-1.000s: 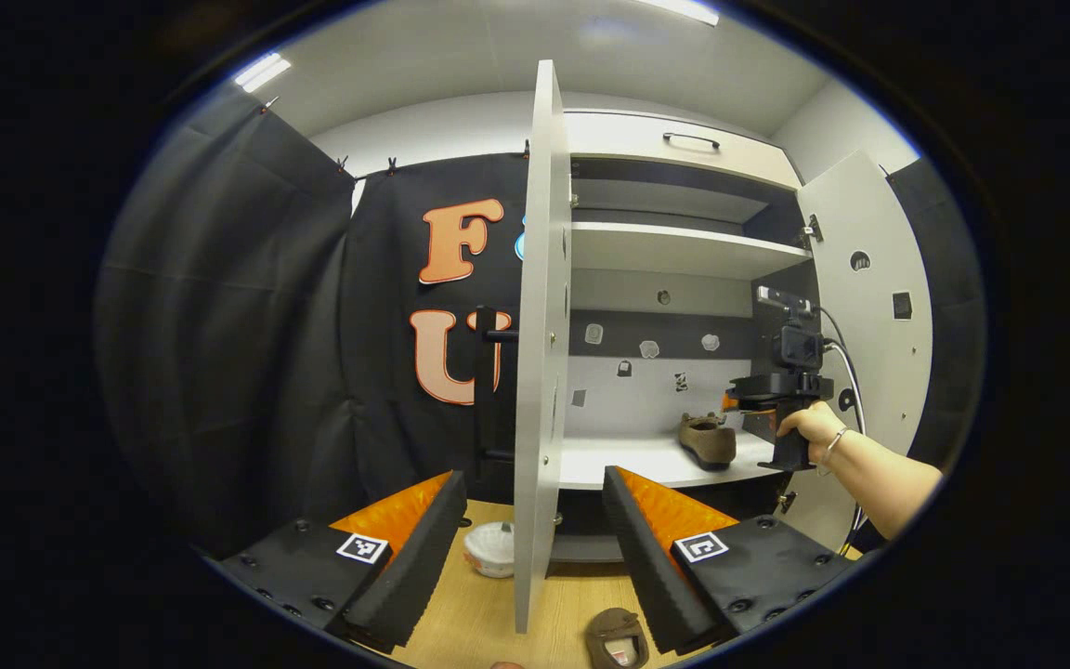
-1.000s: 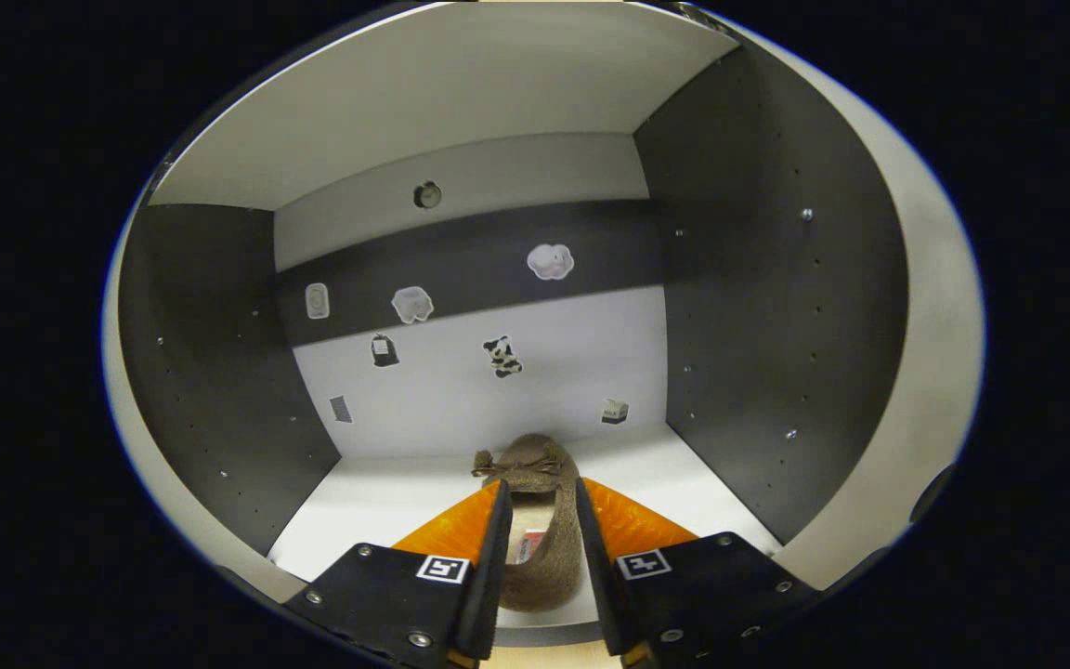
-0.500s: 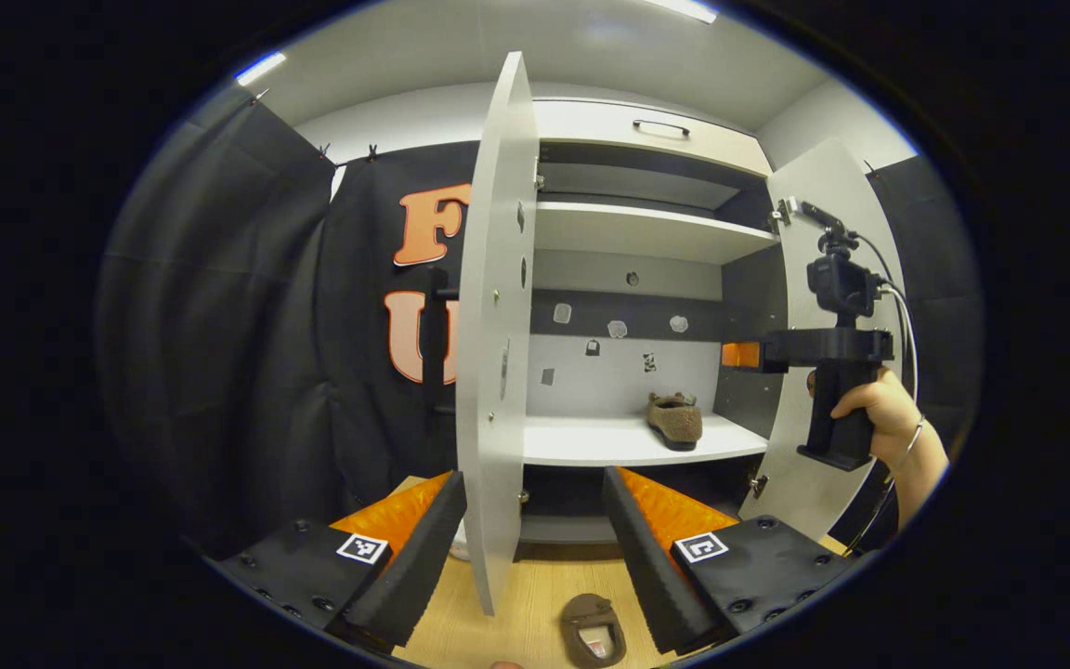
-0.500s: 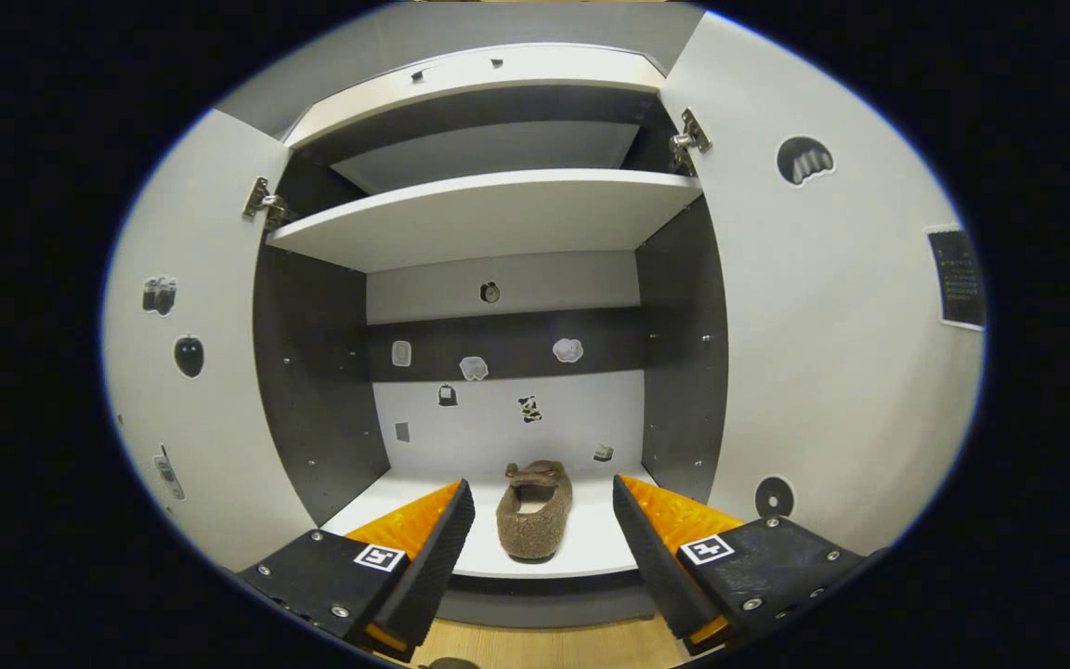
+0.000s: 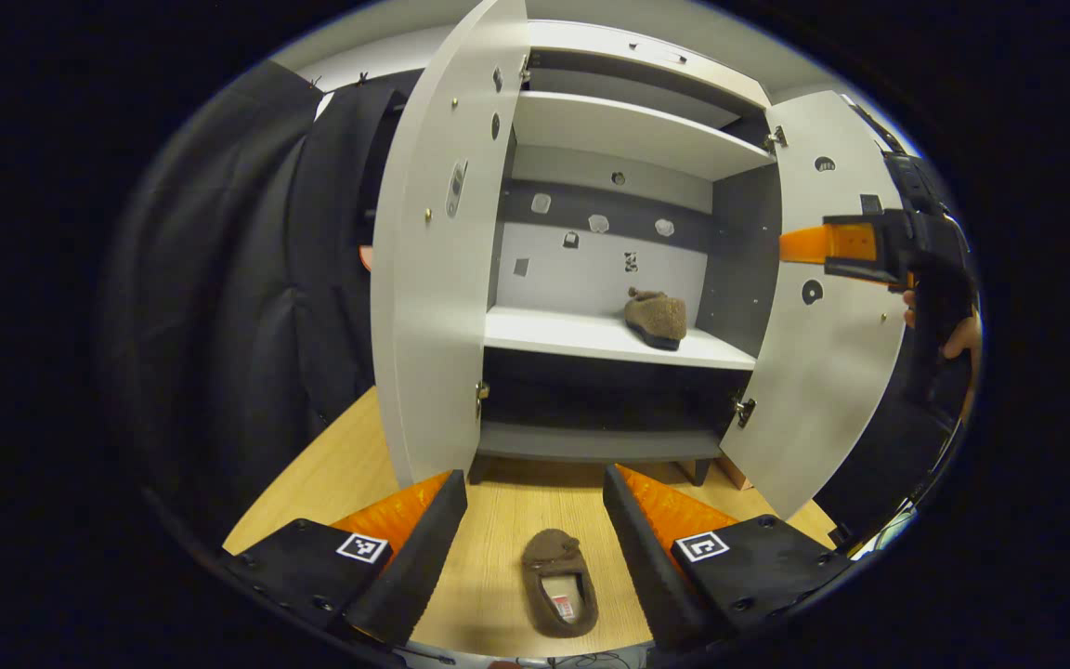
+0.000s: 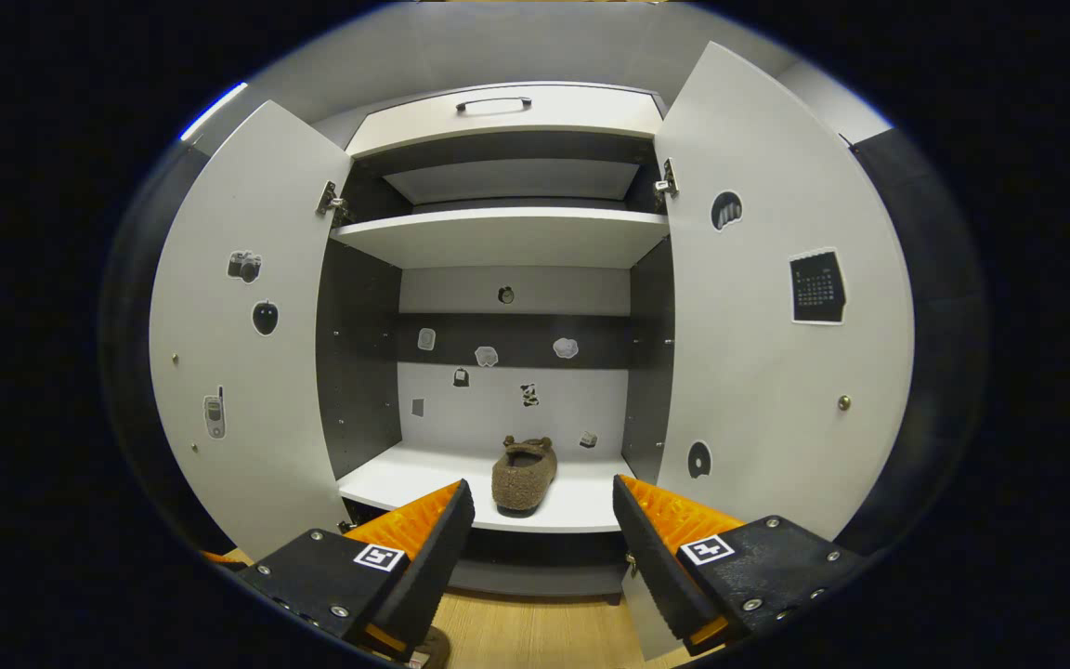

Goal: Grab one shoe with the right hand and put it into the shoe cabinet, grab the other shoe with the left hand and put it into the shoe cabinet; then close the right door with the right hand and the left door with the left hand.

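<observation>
One brown fuzzy shoe rests on the cabinet's lower shelf, also seen as the shelved shoe in the left gripper view. The other brown shoe lies on the wooden floor, between and just ahead of my left gripper, which is open above it. My right gripper is open and empty, in front of the cabinet. In the left gripper view the right gripper shows far right, held by a hand. Both cabinet doors, left door and right door, stand open.
An upper shelf and a drawer with a handle sit above. In the left gripper view the left door stands close ahead, with black curtain to its left. The right door swings out toward the hand.
My right gripper opened, let go of the shoe on the shelf and backed out of the cabinet. My left gripper tilted down and pulled back, bringing the floor shoe between its fingers' line.
</observation>
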Available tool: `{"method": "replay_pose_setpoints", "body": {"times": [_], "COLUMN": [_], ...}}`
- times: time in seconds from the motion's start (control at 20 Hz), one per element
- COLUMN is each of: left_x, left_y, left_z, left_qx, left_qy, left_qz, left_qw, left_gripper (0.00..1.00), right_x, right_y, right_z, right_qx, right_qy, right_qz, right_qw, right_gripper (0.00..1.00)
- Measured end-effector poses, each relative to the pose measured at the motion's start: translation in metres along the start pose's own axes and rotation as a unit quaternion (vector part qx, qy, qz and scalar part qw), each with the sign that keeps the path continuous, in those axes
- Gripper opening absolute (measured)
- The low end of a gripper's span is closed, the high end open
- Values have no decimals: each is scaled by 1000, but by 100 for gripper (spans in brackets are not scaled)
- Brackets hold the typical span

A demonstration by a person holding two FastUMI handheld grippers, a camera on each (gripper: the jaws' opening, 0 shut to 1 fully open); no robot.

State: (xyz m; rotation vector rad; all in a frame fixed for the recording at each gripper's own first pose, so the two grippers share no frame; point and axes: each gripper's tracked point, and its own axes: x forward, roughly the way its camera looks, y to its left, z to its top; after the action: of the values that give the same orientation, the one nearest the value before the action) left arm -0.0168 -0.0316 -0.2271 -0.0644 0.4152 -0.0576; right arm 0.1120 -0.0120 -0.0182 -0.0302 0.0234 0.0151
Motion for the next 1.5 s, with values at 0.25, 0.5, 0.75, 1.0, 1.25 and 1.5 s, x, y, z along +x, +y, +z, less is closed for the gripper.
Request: {"method": "replay_pose_setpoints", "body": {"times": [0.25,0.5,0.75,1.0,1.25,1.5], "left_x": [39,61,78,96,113,114], "left_y": [-2,6,23,31,19,22], "left_z": [-83,-158,-210,-213,-222,-214], "left_qx": [-11,10,10,8,-30,-5], "left_qy": [95,183,246,276,292,306], "left_qz": [5,21,32,37,16,28], "left_qw": [995,983,969,960,956,952], "left_gripper": [97,97,100,97,40,5], "right_x": [-26,-40,-47,-51,-54,-59], "right_y": [-21,-37,-48,-57,-62,-63], "right_z": [-4,-3,-14,-17,-14,-12], "right_qx": [7,4,10,9,13,14], "right_qy": [-3,-10,1,5,4,1], "right_qz": [-13,-24,-30,-36,-40,-39], "right_qw": [1000,1000,999,999,999,999], "right_gripper": [92,92,92,92,92,92]}}
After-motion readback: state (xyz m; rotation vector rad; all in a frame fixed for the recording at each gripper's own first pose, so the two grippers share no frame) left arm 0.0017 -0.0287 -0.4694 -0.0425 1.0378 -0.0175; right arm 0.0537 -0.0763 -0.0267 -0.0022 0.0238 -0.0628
